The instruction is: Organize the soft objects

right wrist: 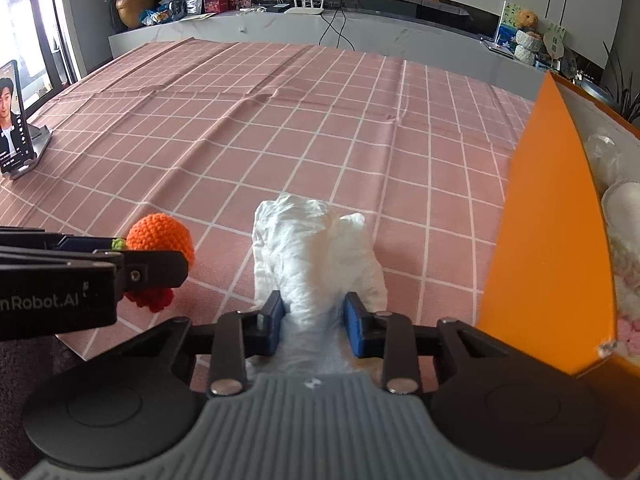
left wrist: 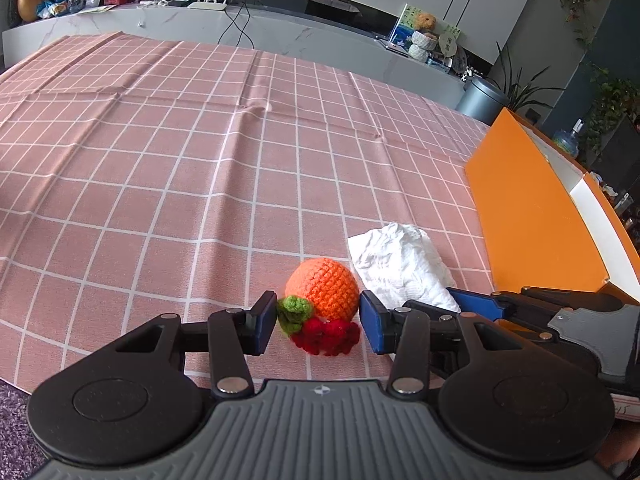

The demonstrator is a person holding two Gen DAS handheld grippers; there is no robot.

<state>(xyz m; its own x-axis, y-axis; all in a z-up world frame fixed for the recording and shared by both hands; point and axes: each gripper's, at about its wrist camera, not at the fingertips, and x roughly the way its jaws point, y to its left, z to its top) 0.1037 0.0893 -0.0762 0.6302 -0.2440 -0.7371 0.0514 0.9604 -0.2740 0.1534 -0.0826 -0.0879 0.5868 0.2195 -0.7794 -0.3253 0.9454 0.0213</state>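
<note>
White cloth (right wrist: 316, 252) pinched between right gripper (right wrist: 314, 320) fingers, crochet orange (left wrist: 324, 290) between left gripper (left wrist: 318, 322) fingers, contact unclear

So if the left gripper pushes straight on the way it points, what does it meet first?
The crocheted orange: it sits between the left gripper's fingers, just ahead, with its green leaf and red knit piece nearest. Beyond it only checked tablecloth, as far as depth shows.

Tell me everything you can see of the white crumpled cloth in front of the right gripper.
The white cloth is a soft, wrinkled, tissue-like wad, bunched into a loose mound on the pink checked tablecloth. Its near end sits between the blue pads of the right gripper, which pinch it narrow. It lies between the crocheted orange toy and the orange box; whether it touches either cannot be told.
</note>
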